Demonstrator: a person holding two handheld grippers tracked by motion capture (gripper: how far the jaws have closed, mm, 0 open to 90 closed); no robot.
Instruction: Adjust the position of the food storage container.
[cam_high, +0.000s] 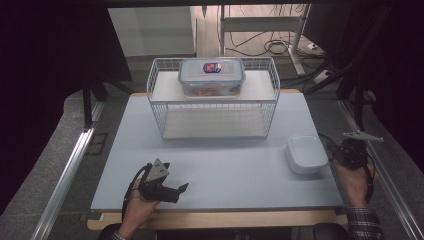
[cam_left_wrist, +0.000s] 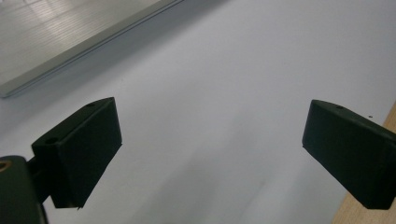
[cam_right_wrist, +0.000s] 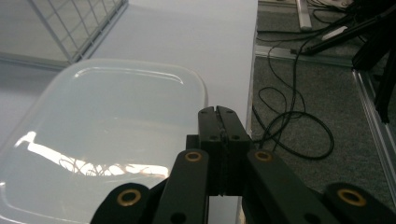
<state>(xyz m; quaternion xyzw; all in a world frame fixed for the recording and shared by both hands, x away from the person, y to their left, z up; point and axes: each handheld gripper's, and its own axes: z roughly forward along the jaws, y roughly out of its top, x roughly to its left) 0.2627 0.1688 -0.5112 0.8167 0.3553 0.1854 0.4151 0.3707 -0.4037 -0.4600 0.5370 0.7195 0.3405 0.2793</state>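
One wire rack (cam_high: 214, 100), one lidded container (cam_high: 212, 76), one white dish (cam_high: 306, 153), two grippers (cam_high: 161, 186) (cam_high: 350, 150)

No text can be read; the lidded container (cam_high: 211, 76) bears a red-and-blue label (too blurred).

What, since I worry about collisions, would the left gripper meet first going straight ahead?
Probably the bare pale blue-grey tabletop: the open left gripper angles down at it with nothing between.
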